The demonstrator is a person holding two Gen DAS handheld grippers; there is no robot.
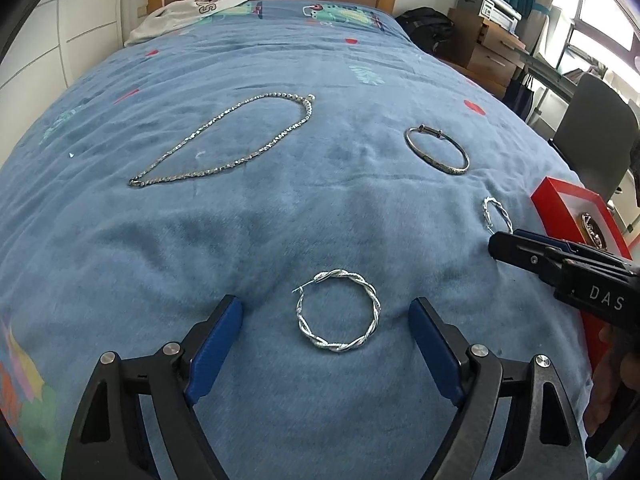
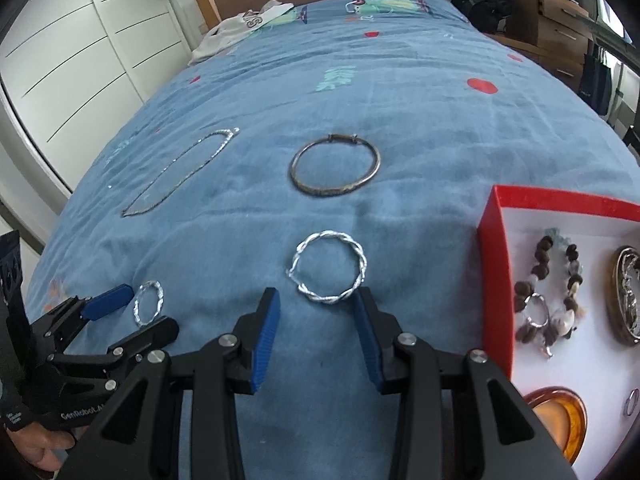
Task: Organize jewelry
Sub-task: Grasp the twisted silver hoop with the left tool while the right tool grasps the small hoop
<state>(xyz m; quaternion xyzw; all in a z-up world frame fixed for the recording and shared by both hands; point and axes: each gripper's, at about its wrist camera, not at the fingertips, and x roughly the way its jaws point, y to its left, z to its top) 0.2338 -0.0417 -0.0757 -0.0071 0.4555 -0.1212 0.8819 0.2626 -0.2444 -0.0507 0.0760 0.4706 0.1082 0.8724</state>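
Two twisted silver hoop earrings lie on the blue bedspread. My left gripper (image 1: 326, 316) is open with one hoop (image 1: 338, 311) lying between its fingertips; that hoop shows in the right wrist view (image 2: 149, 302) between the left gripper's fingers (image 2: 108, 301). My right gripper (image 2: 318, 306) is open just behind the other hoop (image 2: 328, 267), its right fingertip touching the rim; this hoop shows in the left wrist view (image 1: 496, 216). A dark metal bangle (image 2: 335, 166) and a silver chain necklace (image 1: 224, 142) lie farther up the bed. A red jewelry box (image 2: 494, 248) sits at the right.
The box holds a beaded bracelet (image 2: 550, 288), a ring (image 2: 630, 402), an amber bangle (image 2: 560, 420) and an oval brooch (image 2: 628, 296). A white garment (image 1: 180, 16) lies by the wooden headboard. White wardrobe doors (image 2: 80, 60) stand left; a drawer unit (image 1: 488, 44) and chair (image 1: 596, 132) stand right.
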